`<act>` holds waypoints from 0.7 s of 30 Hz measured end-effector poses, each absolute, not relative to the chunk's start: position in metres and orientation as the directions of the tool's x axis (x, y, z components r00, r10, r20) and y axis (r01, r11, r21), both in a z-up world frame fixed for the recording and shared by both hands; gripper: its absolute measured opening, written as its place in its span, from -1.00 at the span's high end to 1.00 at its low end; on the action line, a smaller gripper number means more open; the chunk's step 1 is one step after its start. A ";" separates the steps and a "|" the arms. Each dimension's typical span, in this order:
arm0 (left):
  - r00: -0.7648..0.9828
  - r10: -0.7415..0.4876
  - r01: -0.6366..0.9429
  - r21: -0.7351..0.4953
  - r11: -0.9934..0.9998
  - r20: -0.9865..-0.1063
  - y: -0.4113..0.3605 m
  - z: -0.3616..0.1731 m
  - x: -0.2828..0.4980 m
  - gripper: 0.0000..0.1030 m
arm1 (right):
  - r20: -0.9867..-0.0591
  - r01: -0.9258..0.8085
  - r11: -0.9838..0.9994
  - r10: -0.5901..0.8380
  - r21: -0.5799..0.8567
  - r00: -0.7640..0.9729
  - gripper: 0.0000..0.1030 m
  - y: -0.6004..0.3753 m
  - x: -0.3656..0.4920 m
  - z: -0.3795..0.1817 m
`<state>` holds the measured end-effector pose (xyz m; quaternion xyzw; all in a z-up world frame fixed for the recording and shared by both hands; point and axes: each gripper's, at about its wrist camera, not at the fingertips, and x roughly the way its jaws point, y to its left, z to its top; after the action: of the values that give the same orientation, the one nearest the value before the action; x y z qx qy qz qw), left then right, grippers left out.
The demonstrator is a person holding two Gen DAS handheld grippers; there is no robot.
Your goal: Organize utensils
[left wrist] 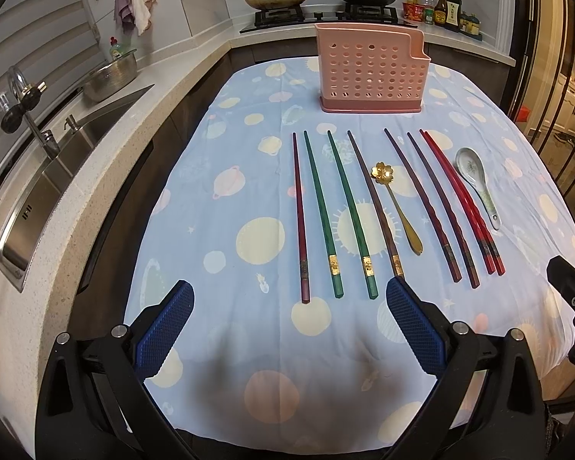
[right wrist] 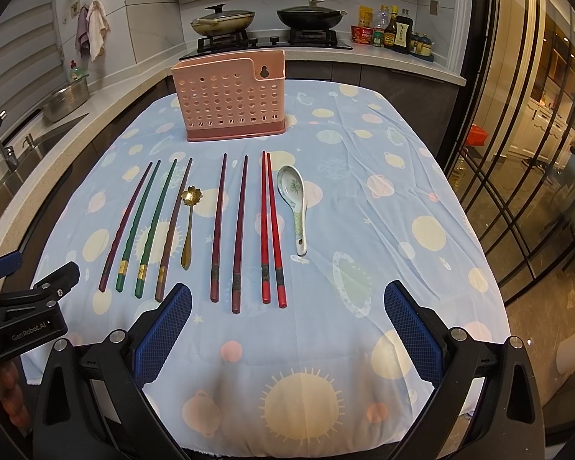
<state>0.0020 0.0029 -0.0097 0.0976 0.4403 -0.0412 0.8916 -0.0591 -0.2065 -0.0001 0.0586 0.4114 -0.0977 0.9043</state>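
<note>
A pink perforated utensil holder (left wrist: 372, 73) (right wrist: 232, 101) stands at the far end of the table. In front of it lie several chopsticks in a row: green ones (left wrist: 335, 214) (right wrist: 149, 226), dark maroon ones (left wrist: 433, 207) (right wrist: 230, 230) and a red pair (left wrist: 467, 207) (right wrist: 270, 230). A gold flower spoon (left wrist: 396, 207) (right wrist: 188, 226) lies among them, and a white ceramic spoon (left wrist: 477, 184) (right wrist: 297, 207) lies at the right. My left gripper (left wrist: 289, 297) is open, near the chopstick handles. My right gripper (right wrist: 287, 301) is open too, just short of the red pair.
The table wears a blue cloth with planet prints (left wrist: 249, 199) (right wrist: 383, 199). A counter with a sink (left wrist: 50, 176) runs along the left. A stove with two pans (right wrist: 268, 23) and sauce bottles (right wrist: 395, 32) sits behind. Glass doors (right wrist: 517, 153) line the right.
</note>
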 end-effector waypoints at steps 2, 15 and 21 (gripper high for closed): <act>0.609 0.011 0.160 0.137 0.978 -0.793 0.002 -0.009 0.002 -0.86 | -0.755 0.226 0.974 -0.128 0.026 0.643 -0.87 -0.207 -0.060 0.000; 0.605 0.023 0.159 0.149 0.976 -0.796 0.001 -0.012 0.004 -0.86 | -0.760 0.225 0.974 -0.126 0.027 0.638 -0.87 -0.205 -0.056 -0.005; 0.605 0.024 0.160 0.152 0.975 -0.796 0.000 -0.013 0.004 -0.86 | -0.762 0.227 0.973 -0.125 0.030 0.635 -0.87 -0.207 -0.055 -0.008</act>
<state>0.0039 0.0002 -0.0132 0.1041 0.4425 -0.0382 0.8899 -0.0553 -0.2070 -0.0083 0.0614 0.4158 -0.0975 0.9021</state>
